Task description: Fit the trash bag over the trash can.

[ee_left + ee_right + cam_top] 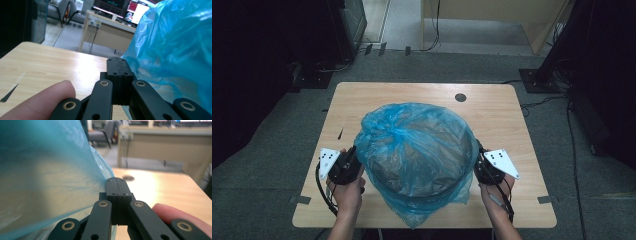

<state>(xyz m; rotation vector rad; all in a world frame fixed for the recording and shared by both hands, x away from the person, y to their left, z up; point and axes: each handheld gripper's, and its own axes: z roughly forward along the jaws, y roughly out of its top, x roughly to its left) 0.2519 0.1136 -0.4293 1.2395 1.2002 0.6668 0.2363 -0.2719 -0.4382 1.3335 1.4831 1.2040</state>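
A translucent blue plastic bag (412, 145) is draped over a round dark bin whose rim (439, 189) shows through the film, in the middle of the wooden table (497, 115). My left gripper (354, 151) sits against the bin's left side, jaws pressed together. In the left gripper view the left gripper (117, 60) stands shut just left of the bag (172, 50). My right gripper (478, 150) is at the bin's right side. In the right gripper view the right gripper (117, 180) is shut, with the bag (50, 170) touching its left edge. I cannot tell whether film is pinched.
A round cable hole (460, 97) lies at the table's far edge, and a dark strip of tape (340, 133) lies left of the bag. Black stands and cables ring the table on the grey floor. A desk (110, 30) with monitors stands beyond.
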